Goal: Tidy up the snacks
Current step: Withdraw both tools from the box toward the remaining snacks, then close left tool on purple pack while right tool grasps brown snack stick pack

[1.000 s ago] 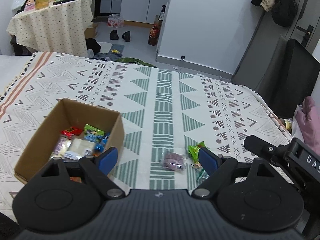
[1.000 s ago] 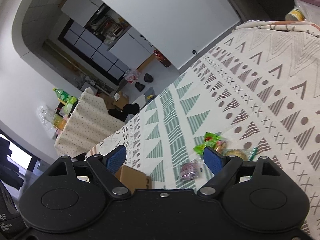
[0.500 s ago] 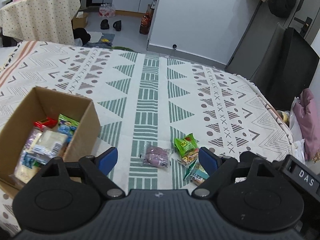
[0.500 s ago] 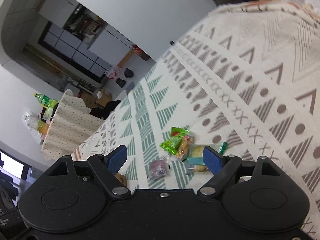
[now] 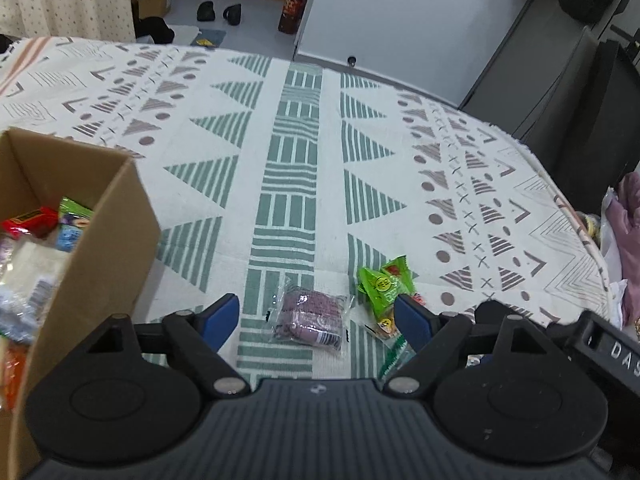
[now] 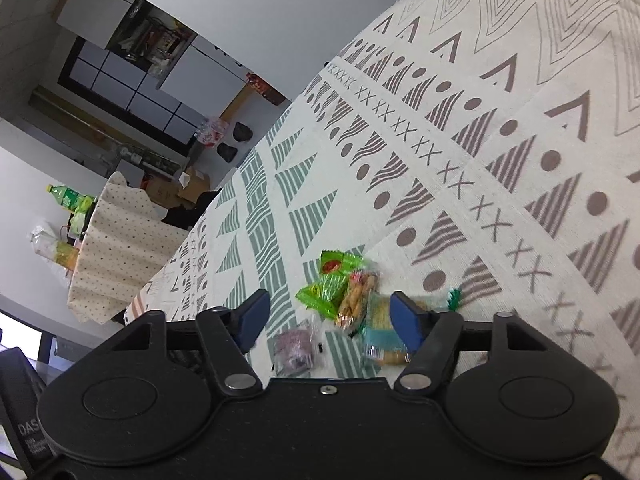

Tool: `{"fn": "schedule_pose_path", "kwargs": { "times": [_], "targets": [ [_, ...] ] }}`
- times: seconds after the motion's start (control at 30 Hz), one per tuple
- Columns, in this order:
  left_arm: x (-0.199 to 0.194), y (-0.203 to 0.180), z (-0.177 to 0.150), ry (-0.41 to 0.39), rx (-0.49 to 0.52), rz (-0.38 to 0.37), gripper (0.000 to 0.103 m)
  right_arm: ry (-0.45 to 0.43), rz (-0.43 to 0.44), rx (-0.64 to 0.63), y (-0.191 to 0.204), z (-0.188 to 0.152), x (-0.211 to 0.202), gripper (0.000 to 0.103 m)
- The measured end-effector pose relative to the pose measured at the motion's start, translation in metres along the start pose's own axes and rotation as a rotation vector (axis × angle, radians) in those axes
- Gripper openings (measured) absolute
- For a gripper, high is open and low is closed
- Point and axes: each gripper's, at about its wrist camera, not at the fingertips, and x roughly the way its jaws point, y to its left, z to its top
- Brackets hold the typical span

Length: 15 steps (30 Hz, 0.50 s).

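Setting: a bed or table covered with a patterned cloth (image 5: 296,184) in cream, green and brown fills the middle of both views; a room with a second draped table sits in the upper left.
Box: an open cardboard box (image 5: 116,248) stands at the left edge of the left wrist view, already holding several wrapped snacks.
Loose snacks: a small cluster lies on the cloth low in the centre of both views. A purple packet (image 5: 314,316) in clear wrap lies apart to the left; just beside it on the right are green packets (image 5: 382,286), a clear pack of orange-brown sticks (image 6: 354,298) and a blue-and-tan biscuit pack (image 6: 382,334), these touching or overlapping.
Left gripper (image 5: 318,320): jaws spread wide, empty, framing the purple packet from above.
Right gripper (image 6: 328,318): jaws spread wide, empty, aimed at the same cluster; its body shows at the lower right of the left wrist view.
Step in hand: likely reaching for a loose snack to carry to the box.
Doing it well: take one packet at a time; the purple packet is the easiest, being separate. Straddle it across its narrow side, press lightly into the cloth, and close on the filled middle, not the slippery wrapper edge. Keep the two grippers from crowding each other.
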Motion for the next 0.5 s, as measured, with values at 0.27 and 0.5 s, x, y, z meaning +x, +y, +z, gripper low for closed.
{"fn": "schedule_pose_path", "kwargs": {
  "times": [0.27, 0.5],
  "targets": [
    [0.038, 0.003, 0.004, 0.056, -0.015, -0.015, 0.072, 0.024, -0.041, -0.010, -0.002, 0.007, 0.038, 0.052],
    [0.063, 0.004, 0.000, 0.099, -0.035, 0.002, 0.064, 0.073, -0.087, -0.003, -0.011, 0.003, 0.063, 0.046]
  ]
}}
